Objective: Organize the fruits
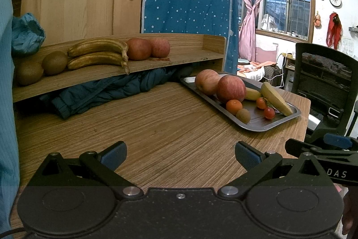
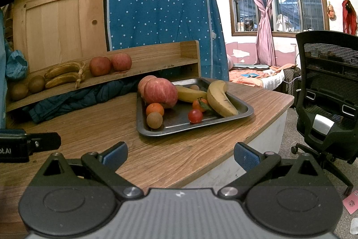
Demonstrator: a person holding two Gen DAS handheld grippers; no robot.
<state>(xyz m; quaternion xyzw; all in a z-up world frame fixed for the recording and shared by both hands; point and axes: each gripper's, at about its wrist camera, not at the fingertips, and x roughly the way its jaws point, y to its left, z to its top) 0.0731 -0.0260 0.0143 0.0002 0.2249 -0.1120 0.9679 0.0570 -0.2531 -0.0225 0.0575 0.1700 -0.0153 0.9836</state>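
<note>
Two grippers, both above the wooden table [image 1: 156, 122], both empty.

Left gripper [image 1: 180, 155]: jaws spread wide, blue pads apart, nothing between them, touching nothing. The tip of the other gripper shows at its right edge.

Right gripper [image 2: 180, 155]: jaws likewise wide, holding nothing, over the table's front edge, short of the tray.

Metal tray [image 2: 154, 133], on the right part of the table: two red apples [image 2: 160, 92] touching one another at the back left; two yellow bananas [image 2: 220, 99] at the right; two small oranges, one [image 2: 154, 109] in front of the apples, one with a leaf [image 2: 199, 104] beside the larger banana; a small brown fruit [image 2: 154, 119] at the front left; a small red fruit [image 2: 195, 116] near the front rim.

Wooden shelf [image 1: 183, 59], at the table's back: two kiwis [image 1: 54, 62] at the left, two browned bananas [image 1: 98, 54] joined at the stem, two red apples [image 1: 138, 49] side by side.

Dark blue jacket [image 1: 100, 91] bundled under the shelf. Black mesh chair [image 2: 329, 82] to the right, off the table. Open tabletop lies between each gripper and the tray.
</note>
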